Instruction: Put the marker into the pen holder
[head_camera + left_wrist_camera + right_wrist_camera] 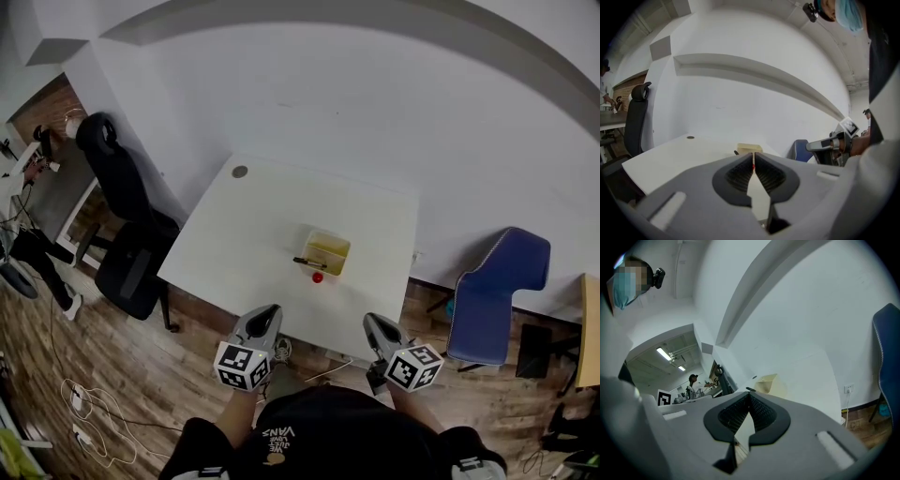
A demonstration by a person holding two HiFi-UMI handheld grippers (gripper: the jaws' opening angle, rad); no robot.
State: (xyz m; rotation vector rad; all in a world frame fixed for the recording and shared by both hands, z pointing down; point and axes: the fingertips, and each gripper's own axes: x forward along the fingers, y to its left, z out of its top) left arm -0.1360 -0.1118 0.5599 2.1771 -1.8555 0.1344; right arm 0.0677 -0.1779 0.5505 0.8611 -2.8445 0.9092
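Observation:
A pale yellow pen holder [327, 251] stands on the white table [234, 234], toward its near right part. A black marker [307, 262] lies against the holder's left near side, and a small red thing [318, 277] sits just in front of it. My left gripper [270, 313] and right gripper [371, 322] hover side by side over the table's near edge, short of the holder. Both are shut with nothing between the fingers. The left gripper view has its closed tips [753, 155] lined up on the holder [749, 148]. The right gripper view has its closed tips [749, 394] below the holder [769, 384].
A black office chair [127, 225] stands at the table's left and a blue chair [497, 291] at its right. A round grommet [240, 172] sits in the far left corner of the table. Cables [89, 403] lie on the wooden floor. A person works at a desk far left.

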